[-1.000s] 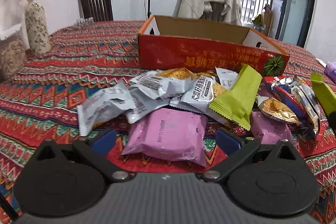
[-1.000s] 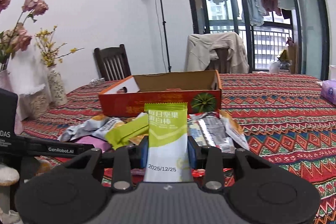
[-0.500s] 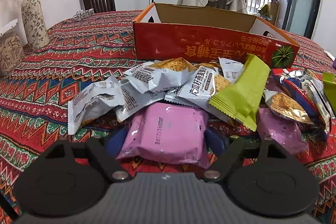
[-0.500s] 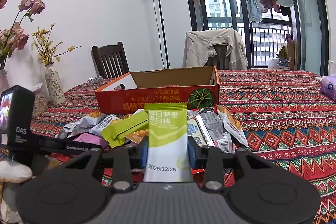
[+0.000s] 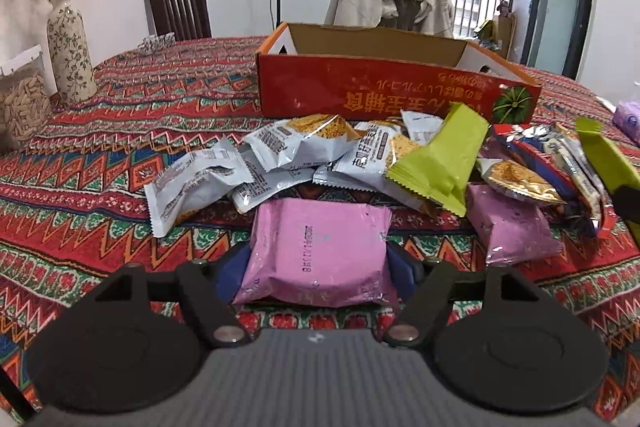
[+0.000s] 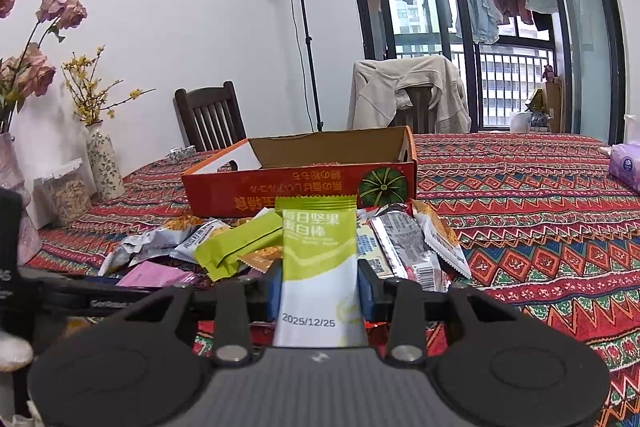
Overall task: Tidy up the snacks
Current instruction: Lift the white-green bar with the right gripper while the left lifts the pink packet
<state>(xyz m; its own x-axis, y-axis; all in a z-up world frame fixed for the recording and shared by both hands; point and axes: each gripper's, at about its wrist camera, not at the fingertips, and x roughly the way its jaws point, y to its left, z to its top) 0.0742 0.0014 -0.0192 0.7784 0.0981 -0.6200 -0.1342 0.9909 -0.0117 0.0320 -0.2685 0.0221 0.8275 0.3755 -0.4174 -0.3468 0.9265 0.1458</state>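
- The left gripper [image 5: 318, 267] jaws are squeezing the pink snack pack [image 5: 316, 251], near the red box [image 5: 384, 95].
- The right gripper [image 6: 319, 285] jaws are squeezing the green snack bar [image 6: 319, 259] upright, near that box.

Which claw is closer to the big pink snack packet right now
Left. The left claw has its blue pads on both sides of the pink packet. The right claw sits off to its right, shut on the green nut bar.
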